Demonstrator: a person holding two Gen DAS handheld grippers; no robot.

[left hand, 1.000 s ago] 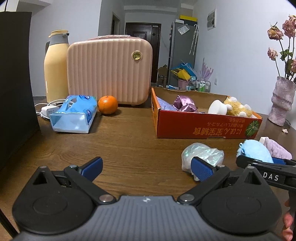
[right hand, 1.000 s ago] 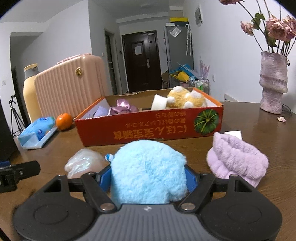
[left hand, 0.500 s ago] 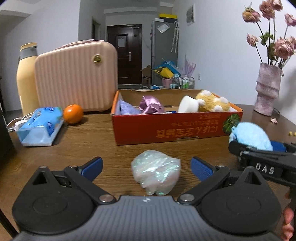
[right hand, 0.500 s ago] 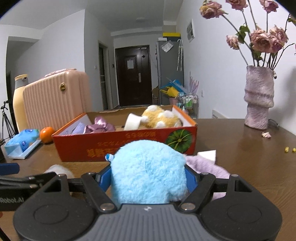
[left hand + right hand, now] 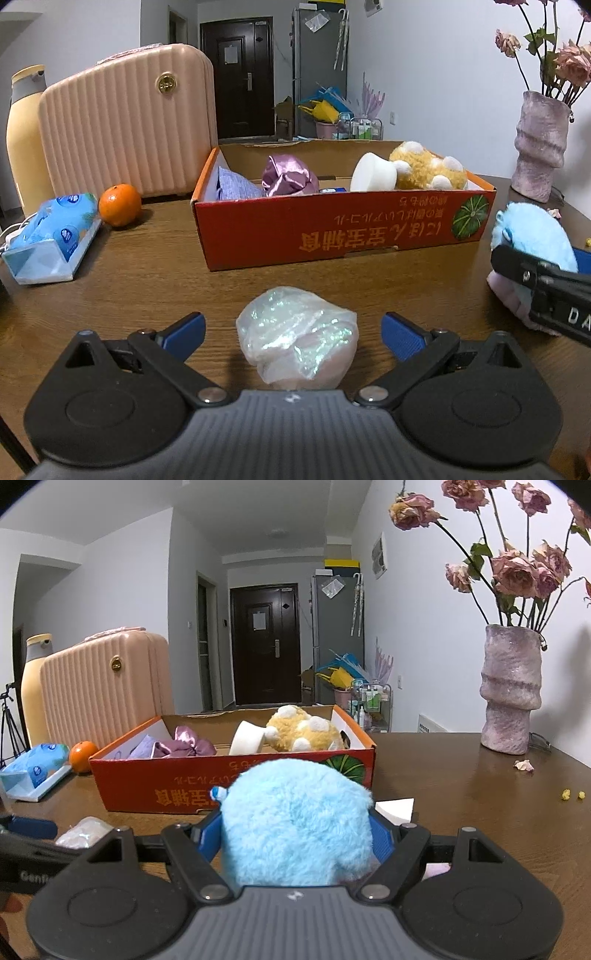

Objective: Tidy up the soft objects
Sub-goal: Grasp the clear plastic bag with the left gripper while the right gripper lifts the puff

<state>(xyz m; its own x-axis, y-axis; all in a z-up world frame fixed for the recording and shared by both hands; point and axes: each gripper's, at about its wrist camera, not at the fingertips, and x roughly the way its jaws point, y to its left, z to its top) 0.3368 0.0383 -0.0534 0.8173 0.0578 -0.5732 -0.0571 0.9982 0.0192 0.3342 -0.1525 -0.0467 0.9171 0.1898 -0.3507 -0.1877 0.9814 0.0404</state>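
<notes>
Blue plush (image 5: 295,819) clamped in right claw (image 5: 295,836) | left claw (image 5: 293,330) apart around iridescent bundle (image 5: 297,338)

White walls (image 5: 110,590), dark door (image 5: 264,646), wooden table (image 5: 147,280)

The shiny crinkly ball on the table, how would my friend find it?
Start at the red cardboard box on the brown table. The shiny crinkly ball sits in front of it, between the open left gripper fingers. Unlike the fluffy blue puff nearby, it is see-through, glittery plastic.
</notes>
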